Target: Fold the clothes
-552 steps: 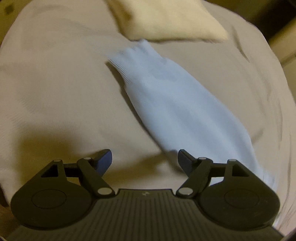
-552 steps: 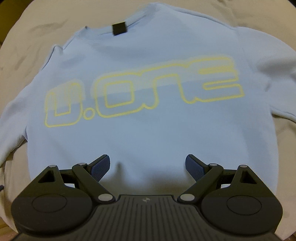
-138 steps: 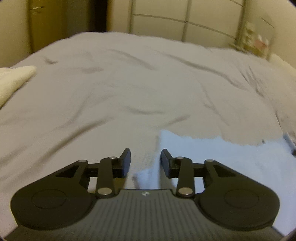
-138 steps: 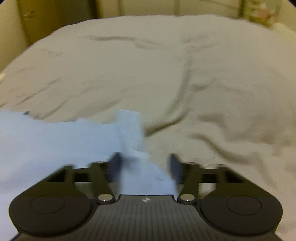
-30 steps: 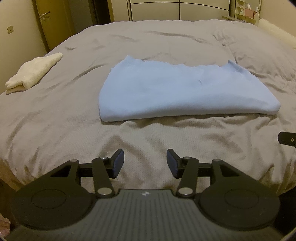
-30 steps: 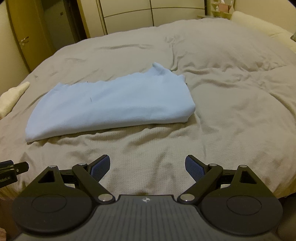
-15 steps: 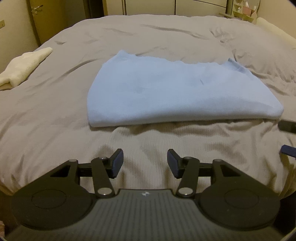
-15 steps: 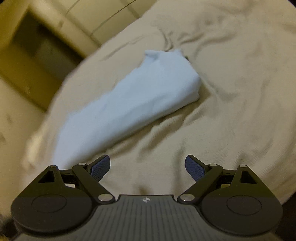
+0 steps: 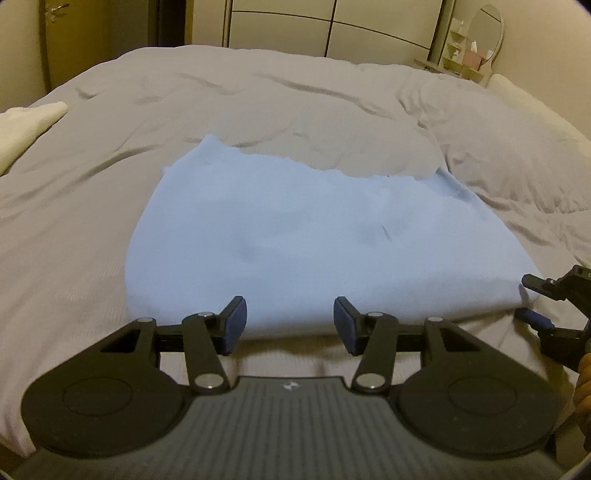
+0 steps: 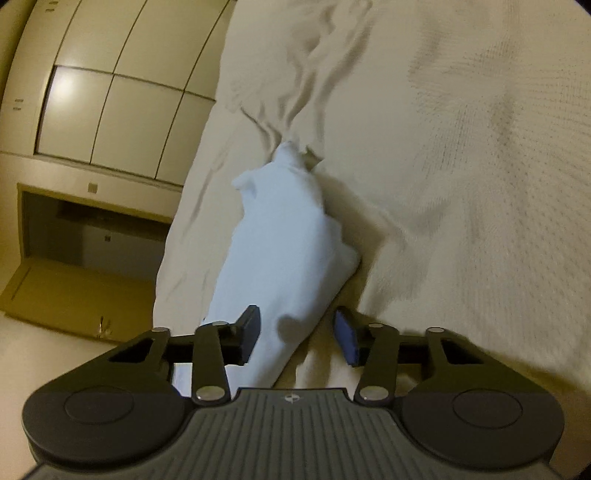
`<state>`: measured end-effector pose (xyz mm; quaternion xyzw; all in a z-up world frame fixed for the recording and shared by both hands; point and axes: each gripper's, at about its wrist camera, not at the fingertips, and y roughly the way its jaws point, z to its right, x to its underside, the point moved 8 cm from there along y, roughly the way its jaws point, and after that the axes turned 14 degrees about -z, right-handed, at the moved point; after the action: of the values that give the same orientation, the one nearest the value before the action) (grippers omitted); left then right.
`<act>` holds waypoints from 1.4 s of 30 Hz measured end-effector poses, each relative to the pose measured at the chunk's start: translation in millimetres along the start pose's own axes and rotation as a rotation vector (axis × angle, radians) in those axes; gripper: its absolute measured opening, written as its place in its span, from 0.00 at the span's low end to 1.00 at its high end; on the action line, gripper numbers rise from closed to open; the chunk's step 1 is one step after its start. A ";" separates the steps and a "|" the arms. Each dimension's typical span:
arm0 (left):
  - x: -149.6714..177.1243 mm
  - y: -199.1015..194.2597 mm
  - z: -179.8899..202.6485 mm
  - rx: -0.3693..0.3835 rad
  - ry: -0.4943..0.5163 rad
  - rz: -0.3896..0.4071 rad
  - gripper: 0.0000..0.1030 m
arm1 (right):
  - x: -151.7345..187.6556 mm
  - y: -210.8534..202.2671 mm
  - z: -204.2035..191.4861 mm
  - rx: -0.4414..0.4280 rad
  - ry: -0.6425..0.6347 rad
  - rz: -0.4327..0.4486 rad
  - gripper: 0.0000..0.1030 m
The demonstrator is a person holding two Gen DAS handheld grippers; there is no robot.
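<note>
A light blue sweatshirt [image 9: 314, 229] lies folded into a wide band on the grey bed cover [image 9: 74, 221]. My left gripper [image 9: 290, 325] is open and empty at the near folded edge. My right gripper [image 10: 295, 336] is open, rolled sideways, with its jaws on either side of the sweatshirt's right end [image 10: 284, 266]. It also shows in the left wrist view [image 9: 535, 302], at the right corner of the sweatshirt.
A folded cream garment [image 9: 22, 129] lies at the bed's left edge. Wardrobe panels [image 9: 332, 29] and a mirror shelf [image 9: 476, 40] stand beyond the bed. A pillow bulge [image 9: 517, 155] lies at the right. A door [image 10: 85, 258] shows in the right wrist view.
Both grippers have moved forward to the sweatshirt. The right gripper has rolled sideways and narrowed its jaws, which now straddle the garment's right end.
</note>
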<state>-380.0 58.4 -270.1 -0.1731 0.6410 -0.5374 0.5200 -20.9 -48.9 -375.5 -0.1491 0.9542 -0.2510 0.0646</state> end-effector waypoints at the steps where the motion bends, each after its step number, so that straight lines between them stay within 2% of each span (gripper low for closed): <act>1: -2.6 3.3 -1.4 0.001 -0.004 0.000 0.46 | -3.0 1.7 1.2 -0.005 0.004 0.003 0.43; 8: -16.1 21.2 -10.5 0.033 -0.027 -0.012 0.45 | -15.4 14.9 3.8 0.002 0.011 0.020 0.40; 10: -17.2 29.3 -9.5 0.019 -0.007 -0.021 0.46 | -17.1 18.6 1.1 0.018 -0.008 0.026 0.34; 12: -16.9 41.3 -11.1 -0.012 0.001 -0.045 0.46 | -17.9 23.3 -4.7 0.081 -0.078 0.031 0.23; 15: -16.8 47.1 -13.1 -0.018 -0.003 -0.063 0.46 | -15.9 27.1 -17.5 0.160 -0.177 0.044 0.19; 20: -16.8 32.3 -32.9 0.051 -0.073 -0.056 0.41 | -13.8 29.3 -47.0 0.276 -0.280 0.072 0.16; 23: -14.0 20.8 -53.9 0.081 -0.136 -0.049 0.39 | 2.6 30.7 -98.3 0.390 -0.550 0.155 0.15; 26: -11.6 9.6 -74.5 0.089 -0.183 -0.036 0.38 | 43.4 37.8 -150.6 0.471 -0.876 0.230 0.15; 29: -10.6 -1.9 -92.1 0.059 -0.209 -0.006 0.37 | 100.5 69.2 -187.7 0.515 -1.225 0.226 0.15; 30: -9.8 -4.9 -96.9 0.075 -0.227 0.001 0.37 | 118.0 82.6 -186.1 0.519 -1.295 0.188 0.15; 32: -8.2 -11.1 -106.4 0.105 -0.262 0.013 0.37 | 152.0 109.0 -178.9 0.523 -1.418 0.102 0.15; 35: -6.4 -17.0 -114.2 0.200 -0.317 0.021 0.37 | 202.8 147.4 -166.9 0.525 -1.600 -0.033 0.17; 37: -4.8 -19.0 -116.0 0.241 -0.335 0.023 0.37 | 236.4 172.2 -158.1 0.524 -1.718 -0.126 0.23; 39: -2.6 -20.8 -116.6 0.264 -0.342 0.021 0.38 | 246.4 175.7 -149.1 0.542 -1.773 -0.114 0.38; 40: -1.7 -20.5 -116.4 0.276 -0.346 0.020 0.38 | 246.0 172.8 -148.9 0.538 -1.778 -0.112 0.43; 42: -0.3 -16.8 -115.7 0.305 -0.361 0.004 0.38 | 230.7 167.1 -155.0 0.495 -1.722 -0.128 0.56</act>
<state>-484.2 111.4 -269.0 -0.1845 0.4493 -0.5872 0.6475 -312.3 87.8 -335.8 -0.3205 0.4837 -0.2537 0.7739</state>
